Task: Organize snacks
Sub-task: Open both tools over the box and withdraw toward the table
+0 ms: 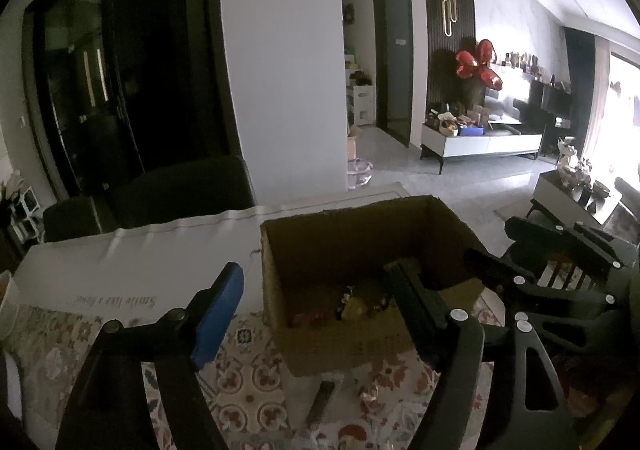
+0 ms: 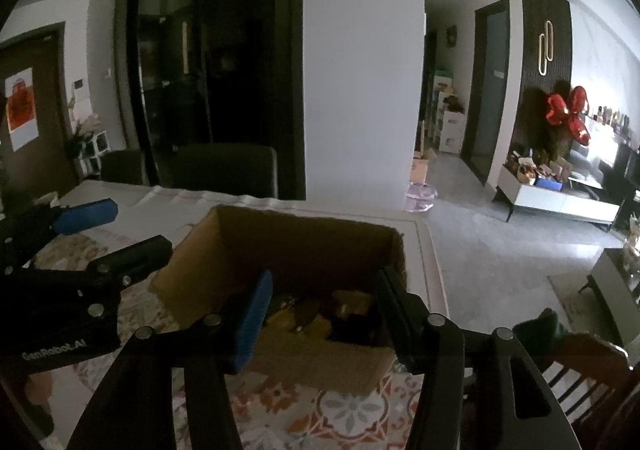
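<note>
Two loose snacks (image 1: 344, 394) on the worktop (image 1: 256, 378) appeared only in the left wrist view; the cardboard box (image 1: 360, 250) lay directly ahead of left gripper (image 1: 316, 306) and right gripper (image 2: 324, 310), both spread, empty.

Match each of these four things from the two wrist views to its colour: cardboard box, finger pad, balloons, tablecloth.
Things:
1 cardboard box
2 finger pad
3 balloons
4 tablecloth

Colours:
A red
B floral pattern
C brown
D blue

Pairs: 1-C, 2-D, 3-A, 4-B
</note>
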`<action>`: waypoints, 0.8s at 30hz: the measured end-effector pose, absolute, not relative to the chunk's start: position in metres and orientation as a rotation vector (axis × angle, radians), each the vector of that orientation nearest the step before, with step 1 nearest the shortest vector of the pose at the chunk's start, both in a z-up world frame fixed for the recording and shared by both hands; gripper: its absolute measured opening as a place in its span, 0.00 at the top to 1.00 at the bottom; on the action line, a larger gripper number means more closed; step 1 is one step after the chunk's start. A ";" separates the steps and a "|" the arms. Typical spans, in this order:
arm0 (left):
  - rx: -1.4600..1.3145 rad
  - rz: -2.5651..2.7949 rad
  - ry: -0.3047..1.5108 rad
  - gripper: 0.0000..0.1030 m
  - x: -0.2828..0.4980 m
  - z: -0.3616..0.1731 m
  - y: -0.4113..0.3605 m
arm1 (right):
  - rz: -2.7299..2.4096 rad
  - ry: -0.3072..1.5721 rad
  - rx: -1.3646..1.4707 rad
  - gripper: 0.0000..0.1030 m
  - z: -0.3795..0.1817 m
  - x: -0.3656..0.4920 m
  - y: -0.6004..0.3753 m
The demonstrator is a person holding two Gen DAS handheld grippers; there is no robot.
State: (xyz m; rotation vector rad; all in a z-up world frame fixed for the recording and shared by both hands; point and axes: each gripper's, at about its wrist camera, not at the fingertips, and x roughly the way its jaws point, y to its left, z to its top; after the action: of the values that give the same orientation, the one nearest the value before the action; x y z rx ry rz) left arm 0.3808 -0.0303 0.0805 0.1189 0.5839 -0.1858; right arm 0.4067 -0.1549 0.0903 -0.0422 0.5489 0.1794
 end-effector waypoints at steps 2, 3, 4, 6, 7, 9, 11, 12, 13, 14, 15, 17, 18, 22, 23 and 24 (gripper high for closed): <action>0.122 -0.182 0.581 0.26 0.373 0.081 -0.028 | 0.188 0.543 -0.043 0.46 0.089 0.398 -0.152; 0.126 -0.178 0.578 0.26 0.369 0.081 -0.027 | 0.195 0.541 -0.044 0.46 0.089 0.393 -0.150; 0.128 -0.176 0.574 0.26 0.364 0.081 -0.025 | 0.200 0.540 -0.044 0.46 0.089 0.389 -0.149; 0.128 -0.170 0.571 0.26 0.357 0.080 -0.022 | 0.209 0.537 -0.040 0.46 0.089 0.383 -0.147; 0.129 -0.169 0.569 0.26 0.352 0.080 -0.020 | 0.215 0.537 -0.037 0.46 0.088 0.379 -0.146; 0.132 -0.163 0.566 0.26 0.344 0.078 -0.018 | 0.223 0.537 -0.033 0.46 0.087 0.372 -0.143; 0.135 -0.162 0.564 0.26 0.338 0.077 -0.016 | 0.233 0.539 -0.036 0.46 0.085 0.366 -0.140; 0.137 -0.161 0.566 0.26 0.335 0.076 -0.014 | 0.235 0.541 -0.036 0.46 0.084 0.363 -0.139; 0.139 -0.158 0.568 0.26 0.331 0.075 -0.013 | 0.240 0.544 -0.034 0.46 0.083 0.361 -0.138; 0.140 -0.158 0.570 0.26 0.329 0.073 -0.012 | 0.243 0.545 -0.032 0.46 0.082 0.358 -0.137; 0.141 -0.159 0.574 0.26 0.328 0.072 -0.011 | 0.246 0.548 -0.031 0.46 0.081 0.355 -0.136; 0.144 -0.154 0.584 0.26 0.324 0.068 -0.007 | 0.254 0.557 -0.031 0.46 0.077 0.350 -0.133; 0.146 -0.154 0.588 0.26 0.321 0.066 -0.005 | 0.259 0.563 -0.033 0.46 0.076 0.349 -0.132; 0.137 -0.152 0.613 0.26 0.312 0.055 0.002 | 0.276 0.586 -0.038 0.46 0.066 0.340 -0.123; 0.132 -0.150 0.620 0.26 0.310 0.052 0.004 | 0.280 0.593 -0.040 0.46 0.063 0.339 -0.122; 0.130 -0.149 0.625 0.26 0.308 0.050 0.005 | 0.285 0.603 -0.042 0.46 0.060 0.337 -0.120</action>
State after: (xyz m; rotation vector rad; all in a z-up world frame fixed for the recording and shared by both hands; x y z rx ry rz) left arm 0.3081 0.0054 0.0499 0.1303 0.6247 -0.1494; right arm 0.3373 -0.1202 0.0598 -0.0422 0.6031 0.2849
